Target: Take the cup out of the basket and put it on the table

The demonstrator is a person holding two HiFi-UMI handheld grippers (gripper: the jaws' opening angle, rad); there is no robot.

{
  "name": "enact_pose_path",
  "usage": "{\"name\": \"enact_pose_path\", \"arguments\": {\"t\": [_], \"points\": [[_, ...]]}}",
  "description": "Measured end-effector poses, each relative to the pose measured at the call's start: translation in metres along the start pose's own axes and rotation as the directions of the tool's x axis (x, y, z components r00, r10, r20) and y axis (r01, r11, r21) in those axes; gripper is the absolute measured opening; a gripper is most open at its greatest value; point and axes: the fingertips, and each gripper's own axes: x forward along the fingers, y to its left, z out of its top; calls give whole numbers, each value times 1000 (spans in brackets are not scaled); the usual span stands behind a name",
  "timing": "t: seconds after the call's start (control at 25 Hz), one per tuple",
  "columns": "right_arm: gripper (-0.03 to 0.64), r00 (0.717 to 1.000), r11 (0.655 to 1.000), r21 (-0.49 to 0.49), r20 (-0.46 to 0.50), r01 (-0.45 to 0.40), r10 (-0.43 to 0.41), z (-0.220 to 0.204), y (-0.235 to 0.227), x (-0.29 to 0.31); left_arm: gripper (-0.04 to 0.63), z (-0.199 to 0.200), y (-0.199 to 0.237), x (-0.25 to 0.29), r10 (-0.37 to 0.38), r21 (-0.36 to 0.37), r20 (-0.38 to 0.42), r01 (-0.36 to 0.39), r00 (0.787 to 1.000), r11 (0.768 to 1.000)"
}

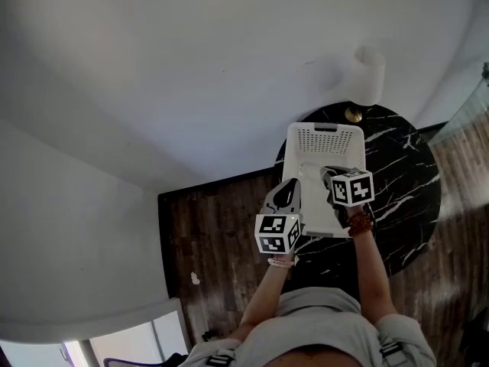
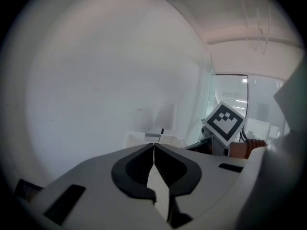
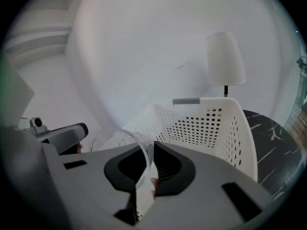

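The right tongs (image 3: 152,145) are nearly closed, pinching the thin rim of the clear cup (image 3: 125,137) just above the near end of the white perforated basket (image 3: 211,123), which stands on the black marbled table (image 1: 405,174). The left tongs (image 2: 154,147) are closed on nothing beside the basket.

The cup (image 3: 127,134) is see-through, glass or plastic, hard to say. It's pinched by its wall in the right gripper (image 3: 150,146), over the near end of the basket (image 3: 206,123). That's a white one with little holes, sitting upright on the round black marble table (image 3: 268,128).
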Motion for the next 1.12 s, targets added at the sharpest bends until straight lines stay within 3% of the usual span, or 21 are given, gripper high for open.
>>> {"name": "enact_pose_path", "arguments": {"t": [0.56,1.12], "points": [[32,986,999,14,167,-32,30,26,22,-55,6,9,-13,-3,-11,20,16,11,1000,1000],[32,962,999,23,272,-24,17,33,22,-95,6,14,-36,1,-46,32,21,45,999,998]]}}
